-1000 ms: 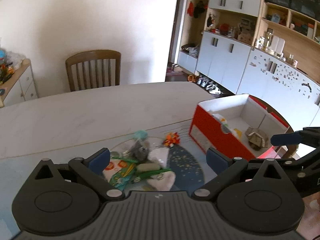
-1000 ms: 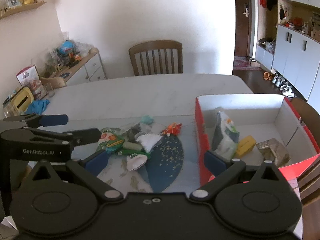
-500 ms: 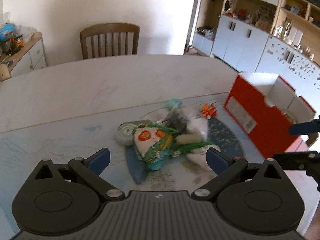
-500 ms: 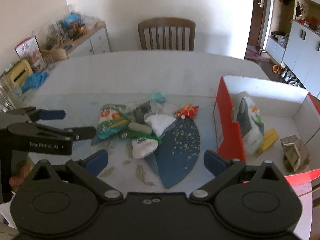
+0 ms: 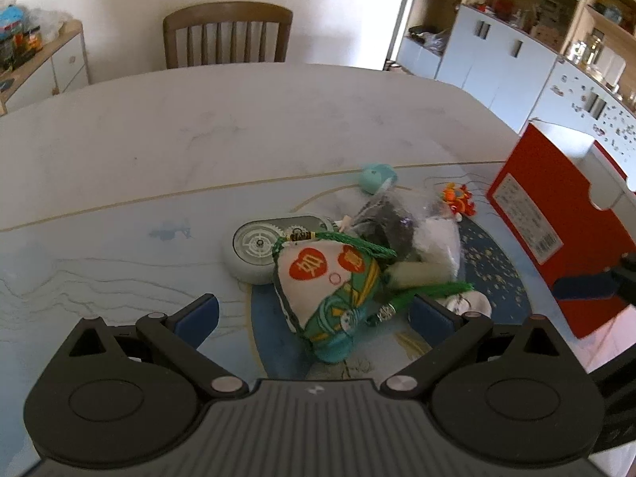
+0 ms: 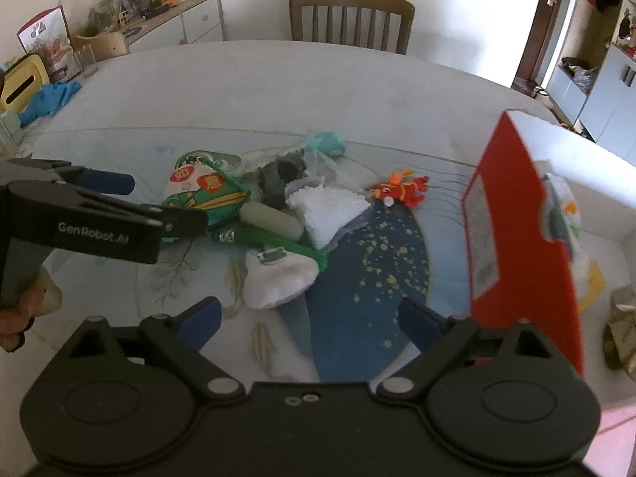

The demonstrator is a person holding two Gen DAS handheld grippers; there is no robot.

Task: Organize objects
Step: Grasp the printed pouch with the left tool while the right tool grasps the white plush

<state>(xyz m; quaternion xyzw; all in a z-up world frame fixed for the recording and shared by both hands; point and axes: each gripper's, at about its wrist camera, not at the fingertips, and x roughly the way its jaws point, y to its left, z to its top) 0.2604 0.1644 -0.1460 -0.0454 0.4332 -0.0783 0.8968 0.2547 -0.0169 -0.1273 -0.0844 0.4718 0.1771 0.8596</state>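
A heap of small things lies on the table mat: a green and white pouch with red hearts [image 5: 330, 290] [image 6: 200, 192], a grey wheel-shaped disc [image 5: 258, 248], a teal ball [image 5: 375, 177] [image 6: 326, 143], a red toy [image 5: 457, 196] [image 6: 399, 190], white cloth [image 6: 326, 212] and a white pad [image 6: 276, 282]. My left gripper [image 5: 314, 314] is open, its fingers either side of the pouch just above it; it also shows in the right wrist view [image 6: 119, 198]. My right gripper [image 6: 308, 318] is open and empty, near the white pad. A red and white box [image 5: 556, 218] [image 6: 512, 238] stands at the right.
A wooden chair [image 5: 226, 33] stands behind the far table edge. A low cabinet with clutter [image 6: 159, 12] is at the far left, with a blue cloth [image 6: 51, 95] and a yellow box [image 6: 20, 87] on the table's left. White cupboards [image 5: 497, 47] line the right wall.
Both grippers have moved forward and down towards the heap. The left gripper now straddles the green pouch. The box has shifted to the right edge of both views.
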